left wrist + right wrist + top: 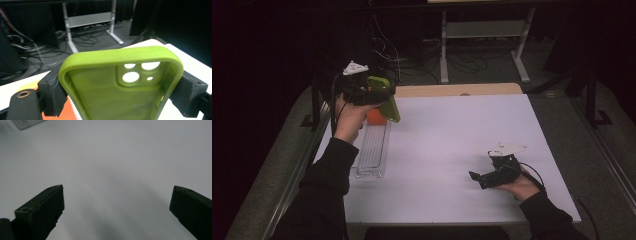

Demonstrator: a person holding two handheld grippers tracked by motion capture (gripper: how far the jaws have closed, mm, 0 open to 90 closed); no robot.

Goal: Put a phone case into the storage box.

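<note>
The high view is showing the left gripper [379,97] raised above the far end of the clear tray [373,150], clamping a green phone case [386,97] that is hanging tilted over the tray, its lower end pointing toward the white table [452,135]; an orange object [375,116] is sitting in the far end of the tray, just behind the case, and most of it is being covered by the case and the hand, so its shape is hard to make out. The left gripper view is giving what the high view cannot: the case [120,85] is facing the camera with its hollow inside, the camera cut-outs are lying toward the upper right, and the two black jaws are pressing on its long side walls, one on each side, so the jaws are standing wide but closed on the case; its lower part is being cut off by the frame edge, and a patch of orange is peeking out below the left jaw. The right gripper [479,177] is lying low over the table well to the right of the tray, held in the person's hand and pointing back toward the tray. The right gripper view is showing its jaws spread fully apart with only bare table between them, and a corner of the tray [27,123] is appearing, blurred, at the top left
</note>
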